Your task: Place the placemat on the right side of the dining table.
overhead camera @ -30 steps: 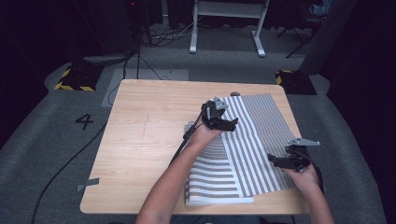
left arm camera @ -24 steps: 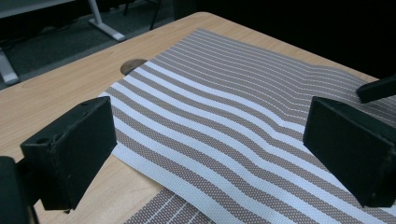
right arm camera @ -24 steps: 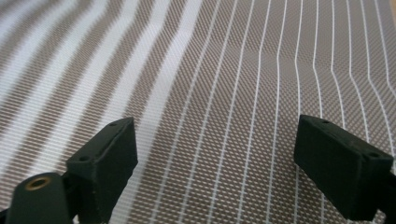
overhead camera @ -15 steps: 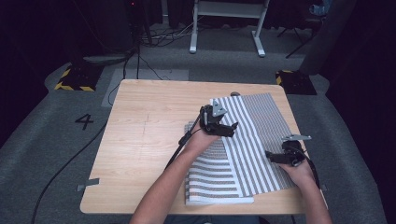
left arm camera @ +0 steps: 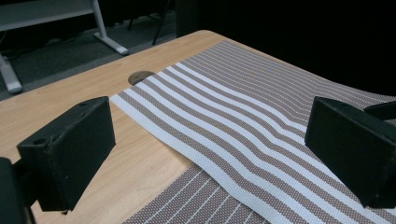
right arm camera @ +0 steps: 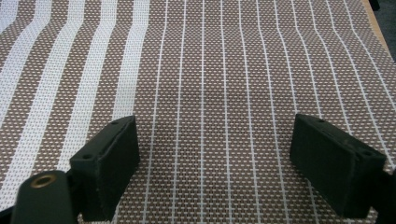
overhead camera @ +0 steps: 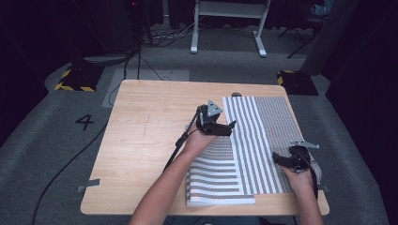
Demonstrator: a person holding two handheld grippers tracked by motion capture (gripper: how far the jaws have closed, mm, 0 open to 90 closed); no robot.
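The striped mat lies flat on the bench, partly over a second striped mat nearer the person. It runs below and ahead of the right gripper, whose jaws stand wide with nothing between them, having just been closing a little. The left gripper hovers at the mat's left edge, jaws wide too, the edge passing under them. To fold it well, I judge each gripper should drop to an edge, slip one jaw beneath, and pinch one layer alone, both lifting evenly.
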